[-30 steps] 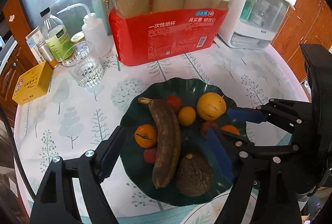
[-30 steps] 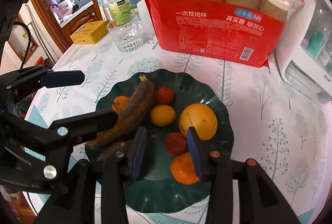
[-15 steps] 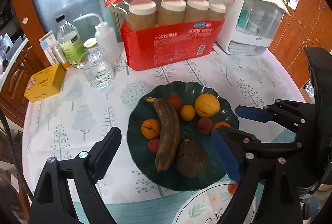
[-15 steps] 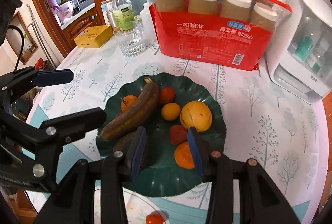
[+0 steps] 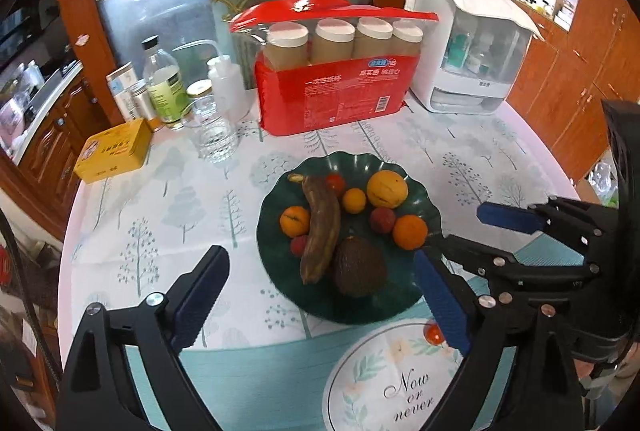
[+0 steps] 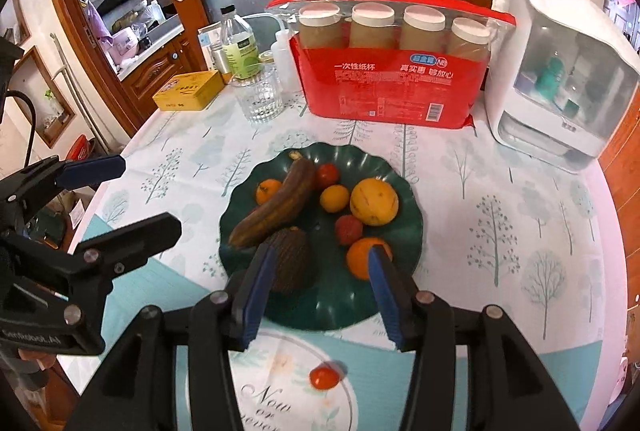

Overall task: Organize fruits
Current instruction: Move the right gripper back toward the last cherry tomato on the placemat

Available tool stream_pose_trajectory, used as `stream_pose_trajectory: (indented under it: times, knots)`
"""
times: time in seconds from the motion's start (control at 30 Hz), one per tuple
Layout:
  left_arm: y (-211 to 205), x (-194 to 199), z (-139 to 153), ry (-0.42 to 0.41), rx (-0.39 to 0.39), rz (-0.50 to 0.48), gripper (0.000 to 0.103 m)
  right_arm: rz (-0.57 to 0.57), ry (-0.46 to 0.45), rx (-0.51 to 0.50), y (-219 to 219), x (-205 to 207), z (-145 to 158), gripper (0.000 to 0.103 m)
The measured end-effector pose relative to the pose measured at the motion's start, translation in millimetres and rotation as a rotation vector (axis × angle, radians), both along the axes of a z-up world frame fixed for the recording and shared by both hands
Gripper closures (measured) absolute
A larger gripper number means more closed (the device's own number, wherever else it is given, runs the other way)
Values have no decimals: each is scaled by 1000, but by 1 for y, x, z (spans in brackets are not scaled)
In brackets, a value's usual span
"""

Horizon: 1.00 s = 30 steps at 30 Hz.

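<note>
1. Nearest to the cameras are the two grippers. The left gripper has its jaws very wide and they are opening more; nothing is between them, only the table below. The right gripper has its jaws partly apart and also opening, and it holds nothing.
2. Under the grippers lies a round white mat with a leaf pattern and the cursive words "Now or never". One small red tomato lies alone on this mat, apart from the plate.
3. Just beyond the mat stands a dark green plate with a wavy rim, on a tablecloth printed with pale trees.
4. On the plate, at the near side, is a dark brown avocado and to the right of it an orange. A very brown, overripe banana lies slanted on the left part, with a small tangerine beside it. In the middle are a red lychee, a small yellow-orange fruit and a bigger yellow citrus with dark marks. A red tomato is at the far side.
5. Farther away stands a red pack of paper cups, printed with "一次性纸杯". To the left of it are a clear glass and a yellow tin; its writing is too small to read. To the right stands a white cabinet.
</note>
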State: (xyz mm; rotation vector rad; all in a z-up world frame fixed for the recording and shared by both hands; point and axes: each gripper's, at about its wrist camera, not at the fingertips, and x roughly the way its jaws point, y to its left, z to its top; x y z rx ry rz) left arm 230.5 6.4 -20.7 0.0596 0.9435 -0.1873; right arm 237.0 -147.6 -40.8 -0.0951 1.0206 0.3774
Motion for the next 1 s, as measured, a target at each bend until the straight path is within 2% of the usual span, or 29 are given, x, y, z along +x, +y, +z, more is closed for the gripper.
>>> stream_pose_trajectory:
  times: [0.3, 0.63, 0.77, 1.0]
  knots:
    - [5, -42, -6, -20, 25, 95, 6, -21, 4, 22, -4, -41, -1, 53]
    - [2, -73, -13, -43, 34, 163, 4, -102, 2, 20, -26, -68, -11, 53]
    - [0, -79, -32, -16, 29, 192, 4, -132, 6, 11, -32, -70, -25, 53]
    - [-2, -79, -83, 58, 62, 230, 4, -158, 55, -19, -38, -71, -66, 53]
